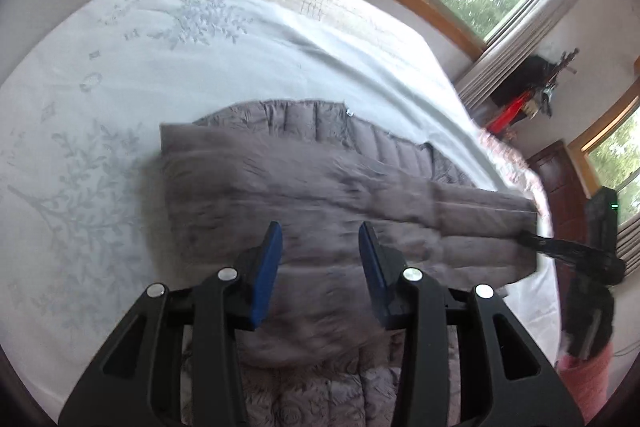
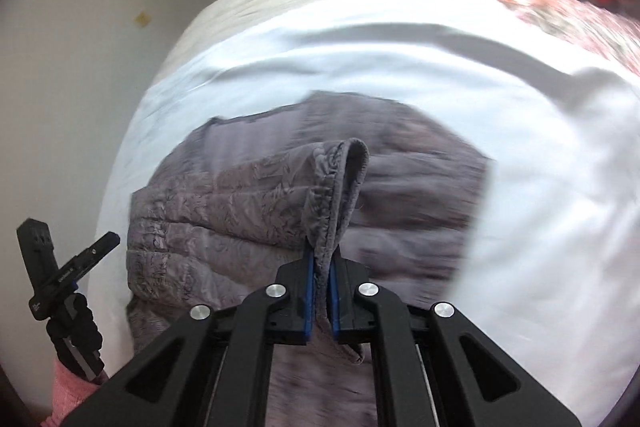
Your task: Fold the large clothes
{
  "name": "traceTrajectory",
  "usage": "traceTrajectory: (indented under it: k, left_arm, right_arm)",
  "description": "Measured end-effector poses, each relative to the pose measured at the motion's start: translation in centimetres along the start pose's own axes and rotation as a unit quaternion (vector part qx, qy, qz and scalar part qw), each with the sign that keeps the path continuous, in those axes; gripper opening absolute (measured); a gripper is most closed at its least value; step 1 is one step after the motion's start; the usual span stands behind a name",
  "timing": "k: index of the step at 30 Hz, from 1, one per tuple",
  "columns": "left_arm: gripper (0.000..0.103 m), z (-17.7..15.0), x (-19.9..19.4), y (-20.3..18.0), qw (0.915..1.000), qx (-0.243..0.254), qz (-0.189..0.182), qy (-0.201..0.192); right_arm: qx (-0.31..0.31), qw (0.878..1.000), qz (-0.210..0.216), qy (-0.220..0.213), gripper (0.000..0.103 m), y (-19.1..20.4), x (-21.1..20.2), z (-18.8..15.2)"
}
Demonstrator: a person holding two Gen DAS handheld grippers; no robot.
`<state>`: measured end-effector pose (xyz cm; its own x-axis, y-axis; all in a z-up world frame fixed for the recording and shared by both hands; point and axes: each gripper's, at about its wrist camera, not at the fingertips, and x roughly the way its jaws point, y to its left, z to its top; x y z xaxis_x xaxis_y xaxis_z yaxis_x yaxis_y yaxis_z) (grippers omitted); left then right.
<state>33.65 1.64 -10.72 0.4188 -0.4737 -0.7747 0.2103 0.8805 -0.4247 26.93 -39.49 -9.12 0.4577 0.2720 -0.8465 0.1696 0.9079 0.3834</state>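
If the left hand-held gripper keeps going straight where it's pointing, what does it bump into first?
Most likely the grey quilted jacket on the bed: the left hand-held gripper points down at it with nothing between, open and empty.

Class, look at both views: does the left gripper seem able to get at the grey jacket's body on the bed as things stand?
Probably yes. The left gripper hangs open, empty, right above the grey jacket, nothing between. The right gripper, shut on the sleeve cuff, is off to one side.
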Motion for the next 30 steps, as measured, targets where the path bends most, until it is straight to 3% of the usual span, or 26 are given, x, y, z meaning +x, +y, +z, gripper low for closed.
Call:
traceTrajectory:
  k: [7, 13, 17, 19, 20, 21, 24, 26, 30]
  left_arm:
    - [0.037, -0.3, 5.2, -0.1, 0.9977, 0.014, 0.047, 0.046]
    - [0.036, -0.9, 6.7, 0.1, 0.9953, 0.037, 0.068, 0.058]
    - [0.036, -0.6, 7.1, 0.1, 0.9945, 0.036, 0.074, 0.065]
    - [0.033, -0.1, 6.6, -0.6, 0.9926, 0.040, 0.090, 0.071]
    - [0.033, 0.2, 6.2, -0.9, 0.9922, 0.043, 0.095, 0.068]
    - [0.033, 0.4, 5.4, -1.5, 0.9928, 0.048, 0.094, 0.057]
    - [0.035, 1.4, 3.2, -4.2, 0.9946, 0.070, 0.074, 0.016]
    - [0.035, 1.8, 3.4, -5.8, 0.9947, 0.080, 0.063, 0.016]
    - [0.035, 2.2, 6.5, -8.5, 0.9912, 0.104, 0.075, 0.033]
  right_arm:
    - [0.039, 0.999, -0.017, 0.020, 0.006, -3.5, 2.0, -1.6]
    - [0.052, 0.998, -0.024, 0.040, 0.010, -5.0, 5.5, -2.8]
    - [0.043, 0.998, -0.034, 0.039, 0.011, -4.9, 5.2, -3.0]
    - [0.038, 0.998, -0.053, 0.027, 0.020, -4.3, 3.6, -2.8]
    - [0.035, 0.997, -0.062, 0.012, 0.032, -3.9, 2.6, -2.7]
    - [0.027, 0.997, -0.072, -0.016, 0.037, -3.3, 1.0, -2.6]
    - [-0.009, 0.995, -0.077, -0.057, 0.039, -0.7, -1.4, -2.0]
    - [-0.029, 0.997, -0.060, -0.050, 0.039, 1.2, -0.8, -1.4]
    - [-0.061, 0.995, -0.070, -0.027, 0.039, 4.4, 2.7, -0.5]
